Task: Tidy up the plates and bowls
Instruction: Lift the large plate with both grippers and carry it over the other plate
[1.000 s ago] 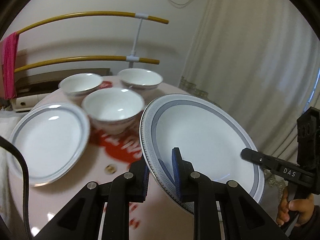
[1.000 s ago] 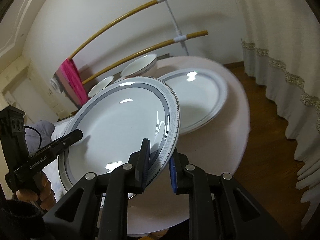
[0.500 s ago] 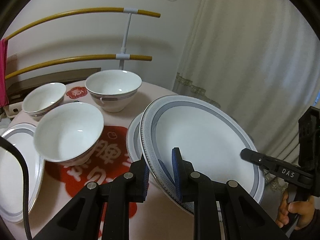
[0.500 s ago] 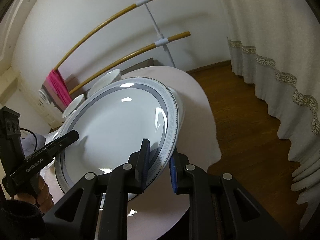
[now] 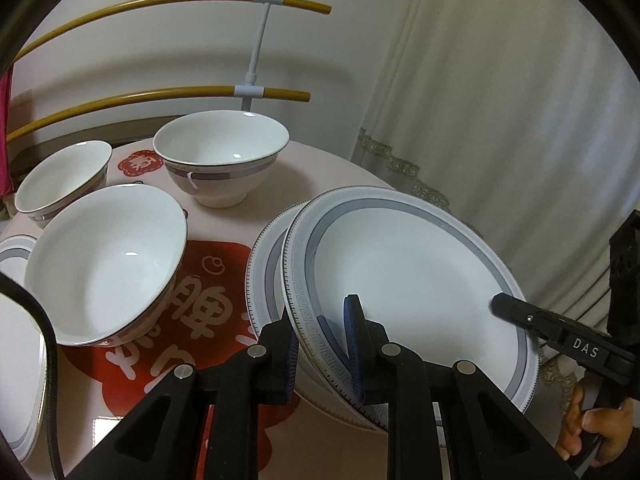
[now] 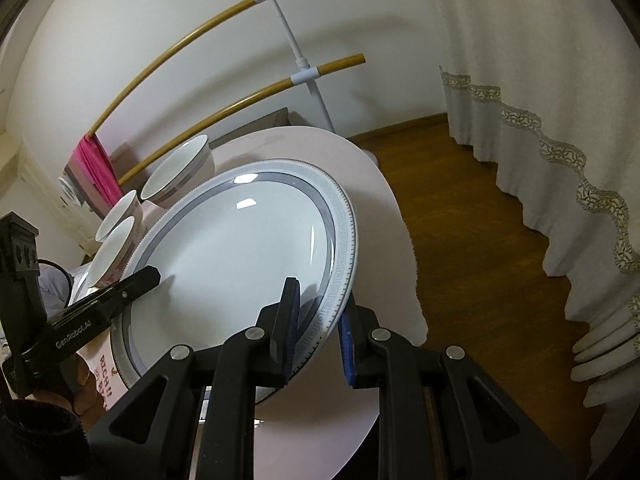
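Note:
A white plate with a grey patterned rim (image 5: 404,280) is held by both grippers over a second like plate (image 5: 266,276) lying on the table. My left gripper (image 5: 320,344) is shut on the plate's near rim. My right gripper (image 6: 318,328) is shut on the opposite rim of the same plate (image 6: 240,264); its finger (image 5: 516,310) shows in the left wrist view. Three white bowls stand on the table: a near one (image 5: 104,264), a far one (image 5: 222,160) and a small one (image 5: 60,180). Another plate (image 5: 16,380) lies at the far left.
The round table (image 6: 384,216) has a pink cloth with a red emblem (image 5: 208,304). A rack of yellow rails (image 5: 160,0) stands behind it. A curtain (image 6: 540,80) hangs at the right over a wooden floor (image 6: 472,240).
Both grippers have carried the held plate to the right and lower, so it now sits closer over the plate lying on the table. The bowls have shifted left in the left wrist view.

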`<state>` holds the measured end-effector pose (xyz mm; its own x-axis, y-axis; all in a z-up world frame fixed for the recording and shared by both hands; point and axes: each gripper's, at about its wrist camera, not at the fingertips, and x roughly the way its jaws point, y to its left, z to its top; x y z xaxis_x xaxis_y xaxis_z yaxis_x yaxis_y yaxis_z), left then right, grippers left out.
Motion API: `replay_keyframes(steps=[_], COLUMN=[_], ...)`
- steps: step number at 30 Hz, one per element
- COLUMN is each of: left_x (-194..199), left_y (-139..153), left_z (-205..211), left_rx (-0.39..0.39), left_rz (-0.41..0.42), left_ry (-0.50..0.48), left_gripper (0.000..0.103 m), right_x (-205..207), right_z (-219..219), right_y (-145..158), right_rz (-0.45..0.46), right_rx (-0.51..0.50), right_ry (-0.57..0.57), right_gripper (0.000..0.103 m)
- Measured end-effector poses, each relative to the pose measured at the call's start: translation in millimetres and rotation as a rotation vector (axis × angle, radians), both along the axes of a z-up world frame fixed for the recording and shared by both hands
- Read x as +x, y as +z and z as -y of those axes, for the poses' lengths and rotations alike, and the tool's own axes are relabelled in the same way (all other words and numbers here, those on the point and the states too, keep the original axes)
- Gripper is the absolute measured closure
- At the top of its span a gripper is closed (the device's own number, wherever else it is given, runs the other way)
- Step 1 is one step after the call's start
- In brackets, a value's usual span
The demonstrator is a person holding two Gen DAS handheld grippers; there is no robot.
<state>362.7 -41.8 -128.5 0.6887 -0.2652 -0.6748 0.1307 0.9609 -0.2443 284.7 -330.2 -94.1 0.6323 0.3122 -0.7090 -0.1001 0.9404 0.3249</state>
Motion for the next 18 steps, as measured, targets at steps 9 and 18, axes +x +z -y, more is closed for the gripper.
replay_keyframes(steps=[9, 18], left_x=[7, 18], left_y=[-4, -9], left_z=[-5, -7], left_rx=[-0.019, -0.033], left_rz=[-0.032, -0.056], left_ry=[-0.004, -0.008], left_gripper=[0.085, 0.085], right_x=[-1, 3], right_z=[-11, -17], right_y=[7, 10], right_rz=[-0.032, -0.059], right_rx=[-0.054, -0.094], right_ry=[-0.046, -0.076], right_gripper=[0.085, 0.085])
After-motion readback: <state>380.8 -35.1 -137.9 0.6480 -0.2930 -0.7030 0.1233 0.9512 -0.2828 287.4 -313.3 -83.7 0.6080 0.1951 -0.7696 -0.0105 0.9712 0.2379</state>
